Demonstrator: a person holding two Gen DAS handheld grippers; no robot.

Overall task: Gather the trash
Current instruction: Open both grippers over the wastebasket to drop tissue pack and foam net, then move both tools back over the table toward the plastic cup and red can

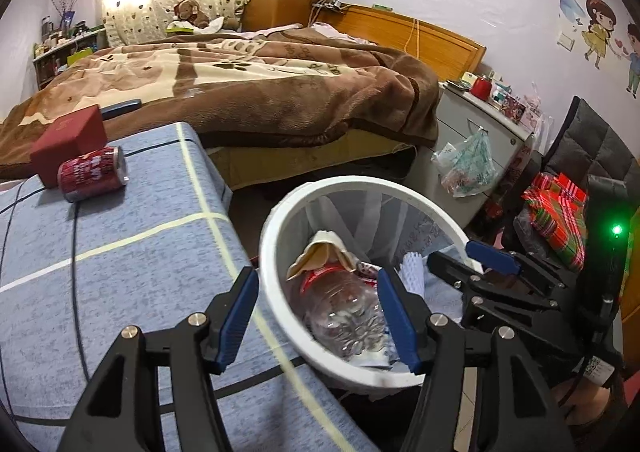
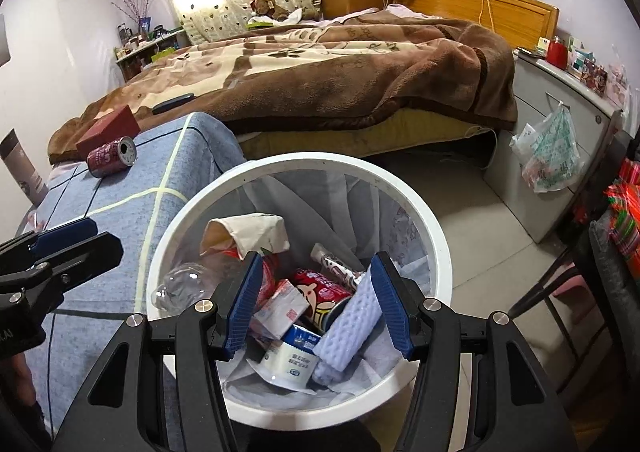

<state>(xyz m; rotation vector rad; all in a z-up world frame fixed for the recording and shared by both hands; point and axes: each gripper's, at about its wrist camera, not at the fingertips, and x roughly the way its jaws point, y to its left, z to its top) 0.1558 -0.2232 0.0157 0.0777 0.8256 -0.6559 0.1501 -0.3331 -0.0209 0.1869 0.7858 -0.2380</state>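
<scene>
- I have both tongs hanging over the white bin [image 2: 420, 211], tilted down into it. My right tongs [image 2: 316, 306] stand spread wide with nothing between the pads; the crumpled wrappers, the milk pouch [image 2: 292, 366] and the pale blue sponge [image 2: 352, 326] lie loose below them in the liner.
- My left tongs [image 1: 320, 322] are spread too and pinch nothing. They straddle the near rim of the bin, with the clear plastic bottle [image 1: 340, 308] lying inside just beyond them.
- I judge this the drop-off step: what belongs in the bin is in, and both tongs are free.
- Trash still out: a red can [image 1: 93, 172] on its side on the blue checked cloth [image 1: 140, 252], well off to the left and ahead of my left tongs, touching a dark red box [image 1: 68, 143].
- Next I would lift the left tongs clear of the rim, swing left over the cloth and close across the can's round body; it may roll.
- Room: the cloth between my left tongs and the can is bare except for a thin black cable [image 1: 76, 244]. The cloth's edge sits just beside the bin, and my right tongs crowd the bin's right side, so I would keep the arms apart.
</scene>
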